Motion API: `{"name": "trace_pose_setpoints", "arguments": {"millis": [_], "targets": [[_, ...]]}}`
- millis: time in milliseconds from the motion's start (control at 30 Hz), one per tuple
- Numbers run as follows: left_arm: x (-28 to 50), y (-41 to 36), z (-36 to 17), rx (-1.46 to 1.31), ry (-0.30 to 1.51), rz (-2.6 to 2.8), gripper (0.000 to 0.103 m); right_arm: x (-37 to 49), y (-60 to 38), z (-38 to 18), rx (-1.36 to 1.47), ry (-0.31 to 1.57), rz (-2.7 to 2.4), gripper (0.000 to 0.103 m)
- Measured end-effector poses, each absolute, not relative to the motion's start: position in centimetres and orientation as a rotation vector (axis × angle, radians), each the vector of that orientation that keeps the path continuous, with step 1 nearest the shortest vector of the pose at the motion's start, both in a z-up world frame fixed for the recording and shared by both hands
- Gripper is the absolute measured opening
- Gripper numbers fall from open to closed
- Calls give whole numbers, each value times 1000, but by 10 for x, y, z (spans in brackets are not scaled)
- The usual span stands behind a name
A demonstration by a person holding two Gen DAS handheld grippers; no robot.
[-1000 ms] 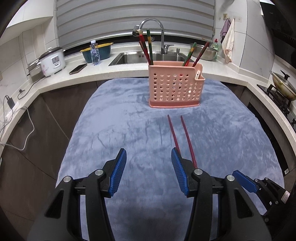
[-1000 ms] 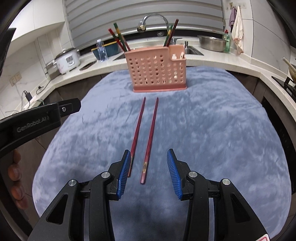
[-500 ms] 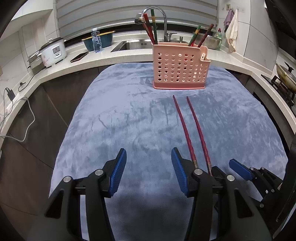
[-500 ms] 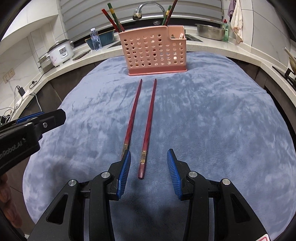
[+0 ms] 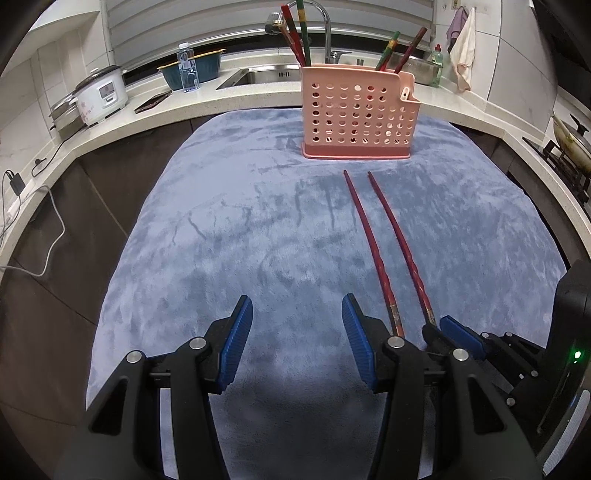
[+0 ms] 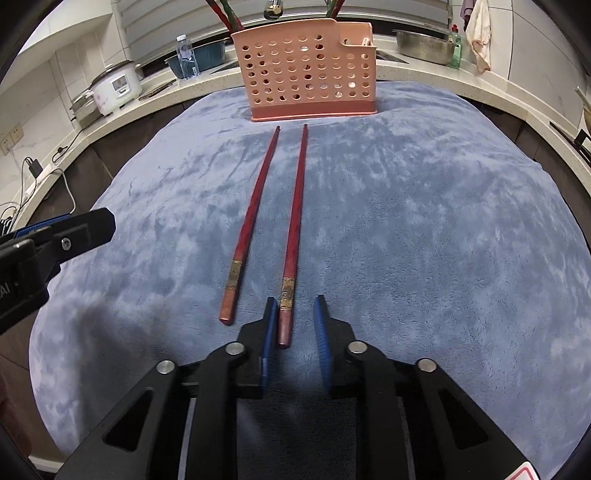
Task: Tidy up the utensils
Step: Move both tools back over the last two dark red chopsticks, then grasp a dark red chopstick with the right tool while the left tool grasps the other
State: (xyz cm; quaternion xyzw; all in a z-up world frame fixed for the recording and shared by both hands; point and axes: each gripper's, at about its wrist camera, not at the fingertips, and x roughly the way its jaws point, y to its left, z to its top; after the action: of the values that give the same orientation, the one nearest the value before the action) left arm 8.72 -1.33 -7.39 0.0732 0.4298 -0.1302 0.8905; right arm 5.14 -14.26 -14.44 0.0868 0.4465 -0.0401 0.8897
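**Right jaws narrowing around one chopstick on the blue cloth**

Two red chopsticks are lying side by side on the blue cloth (image 6: pixel 424 229), running toward twelve o'clock and stopping just short of the pink perforated holder (image 6: pixel 308 70). The right gripper (image 6: pixel 295 325) is closing, its blue pads flanking the butt end of the right chopstick (image 6: pixel 293 236); a gap is still showing on each side, so nothing is clamped. The left chopstick (image 6: pixel 255 206) is lying just outside it, at about eleven o'clock. The left gripper (image 5: pixel 295 332) is hanging over bare cloth with jaws apart and nothing between them, both chopsticks at its one o'clock. More chopsticks (image 5: pixel 295 33) are standing upright in the holder. A rice cooker (image 5: pixel 101 94) is sitting on the counter (image 5: pixel 207 103) at ten o'clock.
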Motion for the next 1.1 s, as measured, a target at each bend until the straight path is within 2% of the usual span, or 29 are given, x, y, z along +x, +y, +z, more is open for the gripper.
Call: {"name": "trace_pose_setpoints", "arguments": {"millis": [67,300,367,733,1000,1100], "targets": [[88,-16,-76,156,898,-273,48,51,-145,-145,182,931,-82,7],[88,-29,-87,172,922,-299,49,45,-152,-143,179,926,-84,7],[87,-32,-89,176,921,-304,55,42,-156,-142,185,925,-90,7],[85,-62,-99,187,932,-372,68,27,-183,-136,227,909,-145,7],[89,-73,-114,167,945,-390,68,16,-192,-138,245,916,-160,7],[93,-69,-120,136,963,-393,62,14,-192,-139,247,917,-160,7]]}}
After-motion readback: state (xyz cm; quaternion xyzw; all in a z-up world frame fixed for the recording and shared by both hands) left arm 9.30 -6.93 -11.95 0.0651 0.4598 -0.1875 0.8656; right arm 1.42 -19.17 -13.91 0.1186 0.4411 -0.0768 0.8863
